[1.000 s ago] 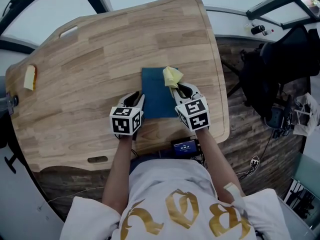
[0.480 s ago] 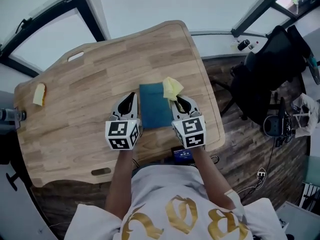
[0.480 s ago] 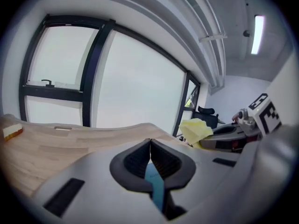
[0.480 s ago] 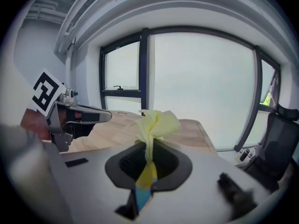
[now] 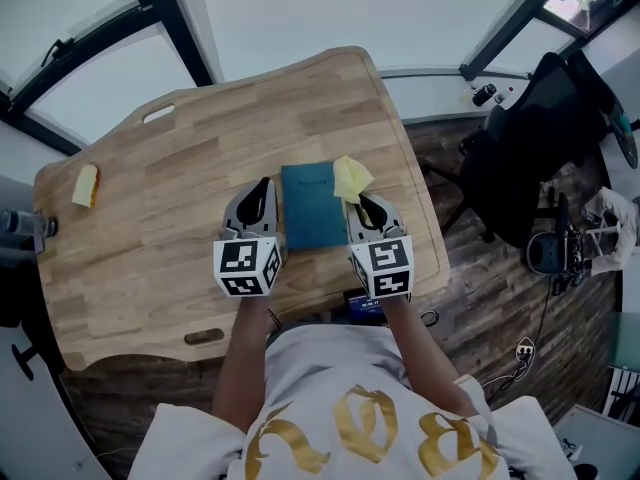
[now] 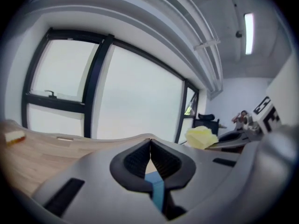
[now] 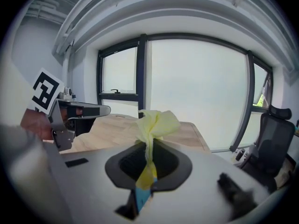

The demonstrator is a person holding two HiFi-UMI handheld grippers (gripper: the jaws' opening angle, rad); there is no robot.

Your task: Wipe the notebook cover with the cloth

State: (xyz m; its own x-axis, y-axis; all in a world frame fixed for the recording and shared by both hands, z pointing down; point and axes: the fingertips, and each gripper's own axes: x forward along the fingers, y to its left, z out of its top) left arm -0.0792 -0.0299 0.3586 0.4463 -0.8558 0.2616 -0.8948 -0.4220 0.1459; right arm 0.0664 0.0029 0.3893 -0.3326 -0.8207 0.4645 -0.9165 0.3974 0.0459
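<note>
A dark teal notebook point(image 5: 313, 206) lies flat on the wooden table point(image 5: 180, 168), between my two grippers. My left gripper point(image 5: 264, 186) hovers just left of the notebook, its jaws shut with nothing in them point(image 6: 150, 144). My right gripper point(image 5: 362, 201) hovers at the notebook's right edge, shut on a crumpled yellow cloth point(image 5: 351, 178). In the right gripper view the cloth point(image 7: 156, 124) sticks up out of the closed jaws point(image 7: 148, 147). The left gripper view shows the cloth point(image 6: 202, 136) off to the right. A strip of the notebook's blue shows under each pair of jaws.
A small yellow piece point(image 5: 86, 184) lies near the table's left edge. The table has handle slots at the back left point(image 5: 160, 114) and front left point(image 5: 204, 337). A dark device point(image 5: 362, 305) sits at the front edge. A black office chair point(image 5: 530, 158) stands right of the table.
Both grippers have lifted up off the notebook. The left gripper's jaws have closed on nothing. The right gripper still holds the cloth. The head camera has pulled back.
</note>
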